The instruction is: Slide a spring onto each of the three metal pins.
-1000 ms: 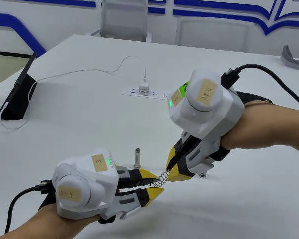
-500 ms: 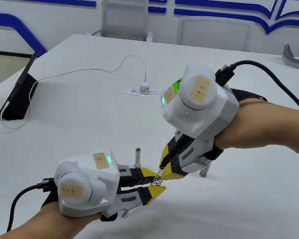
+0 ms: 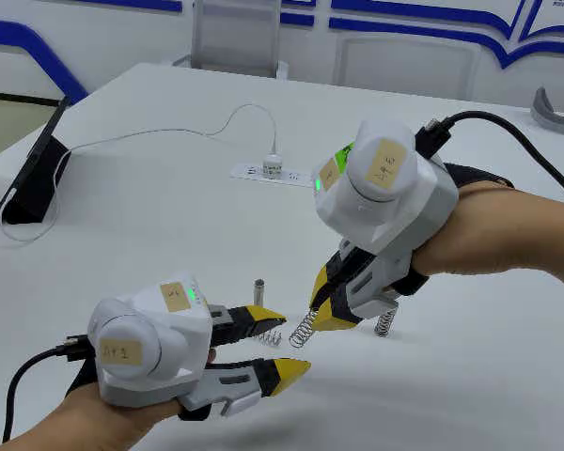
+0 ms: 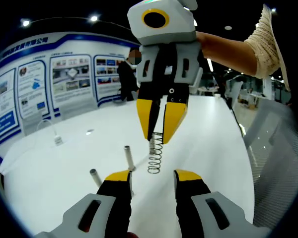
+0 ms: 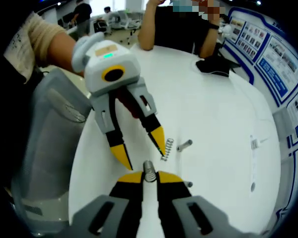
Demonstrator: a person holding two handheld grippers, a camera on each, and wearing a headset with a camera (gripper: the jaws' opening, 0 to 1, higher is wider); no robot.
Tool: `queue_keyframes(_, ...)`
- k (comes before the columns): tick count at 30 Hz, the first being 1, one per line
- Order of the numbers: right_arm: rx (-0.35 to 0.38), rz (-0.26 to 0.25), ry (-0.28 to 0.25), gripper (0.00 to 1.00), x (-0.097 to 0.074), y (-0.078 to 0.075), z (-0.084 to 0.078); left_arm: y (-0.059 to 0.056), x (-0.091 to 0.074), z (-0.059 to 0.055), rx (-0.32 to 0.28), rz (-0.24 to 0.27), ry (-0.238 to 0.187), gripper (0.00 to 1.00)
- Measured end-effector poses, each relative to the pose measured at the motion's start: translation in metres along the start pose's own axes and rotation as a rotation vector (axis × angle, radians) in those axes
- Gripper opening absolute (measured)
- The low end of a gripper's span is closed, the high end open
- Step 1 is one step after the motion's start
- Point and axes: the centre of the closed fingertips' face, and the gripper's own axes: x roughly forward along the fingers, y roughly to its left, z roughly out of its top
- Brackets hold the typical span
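So the right gripper is pinching a spring just right of the bare pin. The left gripper sits just in front of that pin, jaws spread. A second spring stands upright farther right of it.

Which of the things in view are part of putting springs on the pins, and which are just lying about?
For the job:
- spring held by the right gripper
- left gripper, jaws open
- upright pin
- second spring beside the right gripper

Lying about:
- power strip
- white cable
- dark tablet
- chair
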Motion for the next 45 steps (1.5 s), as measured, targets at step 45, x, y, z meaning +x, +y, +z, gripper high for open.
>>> queue_keyframes(45, -0.029, -0.091, 0.170, 0.11, -0.018, -0.063, -0.029, 0.044, -0.031, -0.011, -0.126, 0.163, -0.009, 0.68)
